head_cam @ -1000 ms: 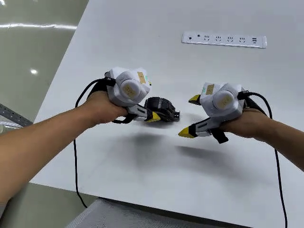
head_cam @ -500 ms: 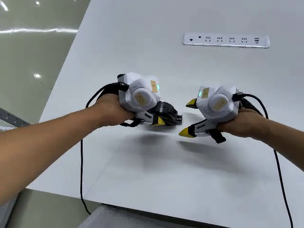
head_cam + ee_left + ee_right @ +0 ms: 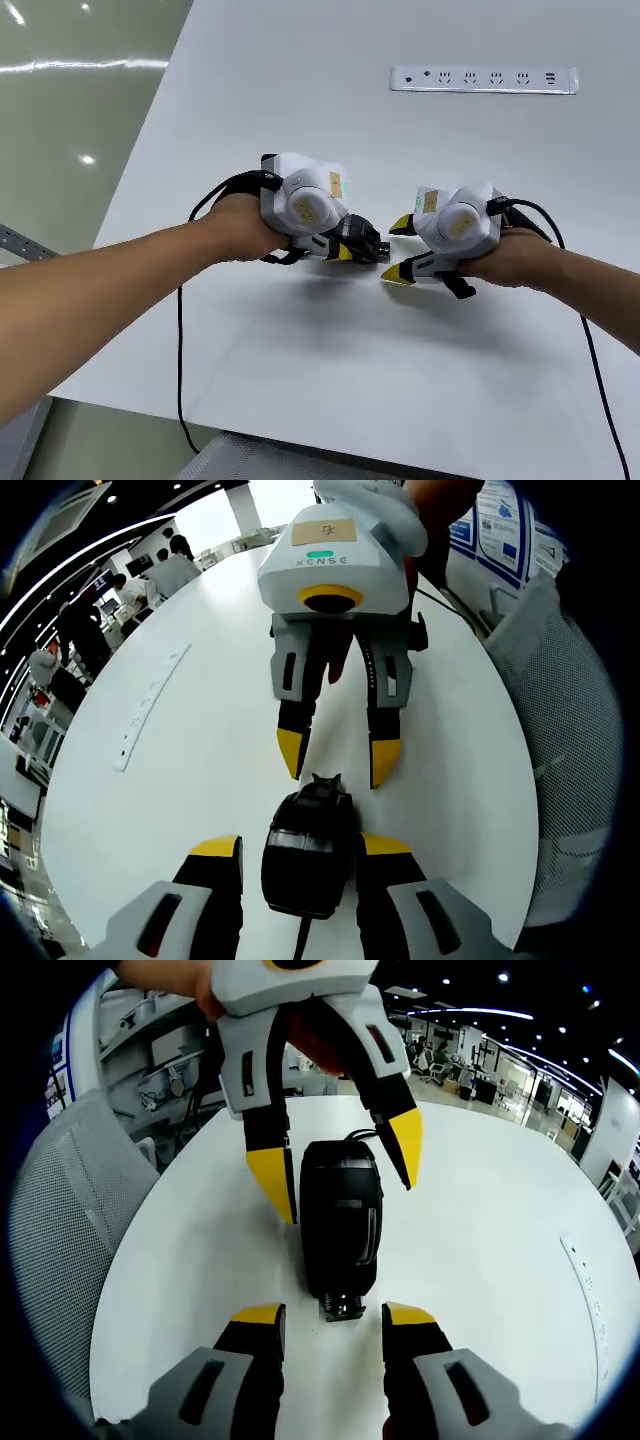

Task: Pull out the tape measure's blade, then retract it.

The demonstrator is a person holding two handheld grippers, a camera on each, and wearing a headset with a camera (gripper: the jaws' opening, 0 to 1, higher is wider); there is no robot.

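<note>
Tape measure (image 3: 358,238), blade not yet out, pinched in left gripper (image 3: 300,845) mid-frame; right gripper (image 3: 333,1313), spread, faces its tip.

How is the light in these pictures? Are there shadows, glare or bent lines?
Head view: even light, soft shadows on the table under the left gripper and right gripper, glare streaks on the floor. Left gripper view: fisheye bends the power strip, and the far top is washed out. Right gripper view: the tape measure is sharp, the table edge curves.
</note>
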